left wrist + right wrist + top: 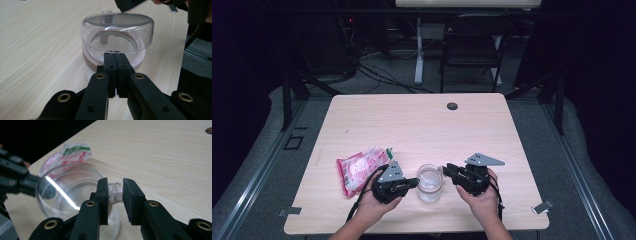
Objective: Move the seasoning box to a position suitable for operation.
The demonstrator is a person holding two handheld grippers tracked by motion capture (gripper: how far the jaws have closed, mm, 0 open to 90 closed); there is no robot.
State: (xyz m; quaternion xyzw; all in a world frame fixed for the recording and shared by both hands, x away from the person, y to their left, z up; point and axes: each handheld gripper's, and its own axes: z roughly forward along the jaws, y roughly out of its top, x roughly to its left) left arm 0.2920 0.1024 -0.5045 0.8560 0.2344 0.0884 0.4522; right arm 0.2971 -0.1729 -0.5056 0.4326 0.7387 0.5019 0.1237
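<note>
A clear glass mug (430, 182) stands upright near the table's front edge, between my two grippers. My left gripper (414, 182) comes in from the left; in the left gripper view its jaws (115, 55) are pressed together, tips right at the near wall of the mug (117, 32), nothing between them. My right gripper (446, 171) comes in from the right. Its jaws (115, 182) stand a little apart on either side of the mug's handle (115, 191), with small gaps to the pads. The mug (67, 192) looks empty.
A crumpled red-and-white plastic bag (359, 170) lies left of the left hand, close behind the mug in the right gripper view (72, 153). The wooden table (422, 125) has a dark cable hole (452, 106) at its far side. A black chair (472, 45) stands beyond.
</note>
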